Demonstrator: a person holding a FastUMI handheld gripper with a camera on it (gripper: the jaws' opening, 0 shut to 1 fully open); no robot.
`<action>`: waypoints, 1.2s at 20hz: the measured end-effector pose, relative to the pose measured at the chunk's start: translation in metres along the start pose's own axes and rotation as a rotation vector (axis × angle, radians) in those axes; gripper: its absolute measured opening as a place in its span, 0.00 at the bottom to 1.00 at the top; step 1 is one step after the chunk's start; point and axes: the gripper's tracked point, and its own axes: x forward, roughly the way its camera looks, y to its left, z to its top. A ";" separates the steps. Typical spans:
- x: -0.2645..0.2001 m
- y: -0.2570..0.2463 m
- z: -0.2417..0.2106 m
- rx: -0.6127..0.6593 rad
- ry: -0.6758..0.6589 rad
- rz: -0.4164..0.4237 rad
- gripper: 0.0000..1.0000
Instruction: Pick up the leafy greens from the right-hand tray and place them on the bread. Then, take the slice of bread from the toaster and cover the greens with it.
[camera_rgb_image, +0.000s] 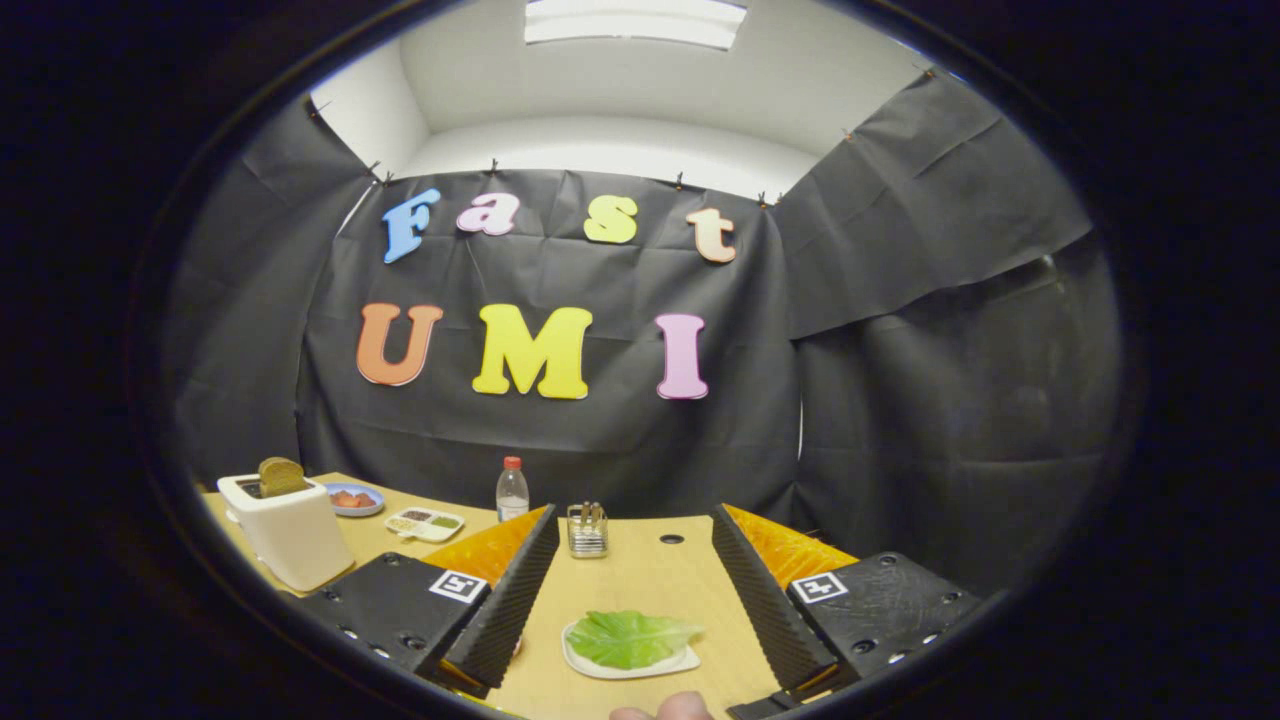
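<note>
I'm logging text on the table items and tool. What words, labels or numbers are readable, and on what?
Bottle: label too small to read.
Gripper markers: square patterns, no words.
Toaster: none.
Jaws open, greens between them.

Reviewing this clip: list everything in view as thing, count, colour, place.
Leaf: one, green, on white tray between the fingers.
Tray: one, white, on table.
Toaster: one, white, far left.
Bread slice: one, brown, upright in toaster.
Plate: one, blue, behind toaster.
Divided dish: one, white, right of plate.
Bottle: one, clear, red cap, by wall.
Rack: one, metal, ahead of fingers.
Table: one, wooden.
Fingertip: person's, below tray.
Tool: one, open.
</note>
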 end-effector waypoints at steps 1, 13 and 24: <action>-0.001 0.001 -0.001 -0.008 -0.003 0.004 0.94; -0.004 -0.025 -0.023 -0.034 0.005 0.061 0.95; 0.047 -0.076 -0.106 0.254 0.399 0.115 0.96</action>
